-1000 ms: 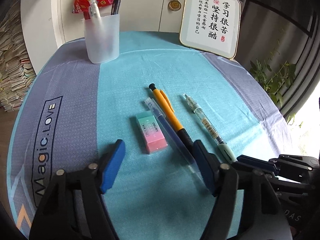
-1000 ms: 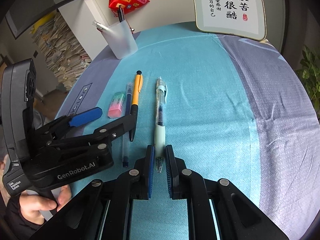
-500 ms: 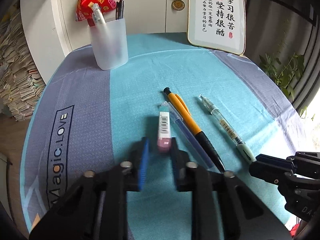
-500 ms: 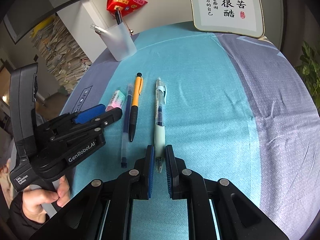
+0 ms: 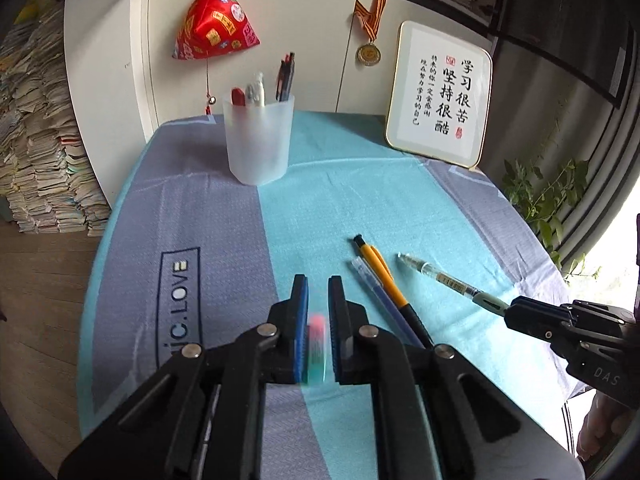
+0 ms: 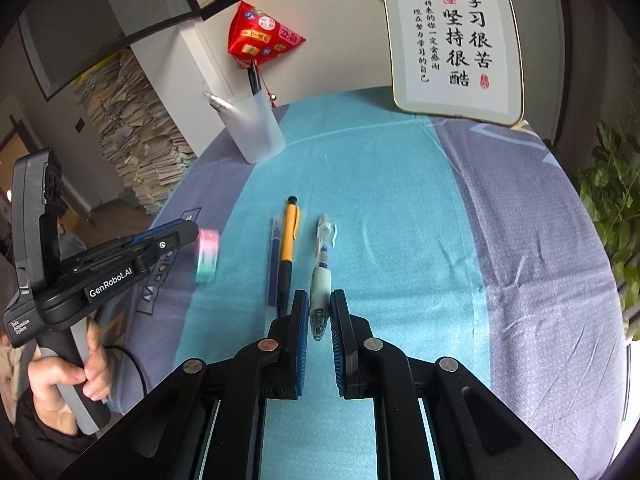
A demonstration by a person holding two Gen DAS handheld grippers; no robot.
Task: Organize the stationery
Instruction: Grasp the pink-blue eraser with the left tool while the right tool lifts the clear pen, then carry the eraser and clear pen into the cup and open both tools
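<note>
My left gripper point(image 5: 318, 292) is shut on a pink-and-green eraser point(image 5: 317, 346) and holds it above the cloth; the eraser also shows in the right wrist view point(image 6: 208, 256), hanging from the left gripper point(image 6: 192, 232). My right gripper point(image 6: 319, 304) is shut on the green-grip end of a clear gel pen point(image 6: 322, 276), which lies on the cloth; the pen also shows in the left wrist view point(image 5: 448, 280). An orange-and-black pen point(image 6: 289, 240) and a blue pen point(image 6: 274, 264) lie side by side left of it. A frosted pen cup point(image 5: 259, 140) with several pens stands at the back.
A framed calligraphy plaque point(image 5: 440, 92) leans at the back right. A red pyramid ornament point(image 5: 216, 28) and a medal point(image 5: 369, 54) hang on the wall. Stacked papers point(image 5: 36, 152) stand left of the table, and a plant point(image 5: 548, 196) at the right edge.
My left gripper closed on the eraser, lifted it off the cloth and moved left, towards the cup. My right gripper stays shut on the gel pen.
</note>
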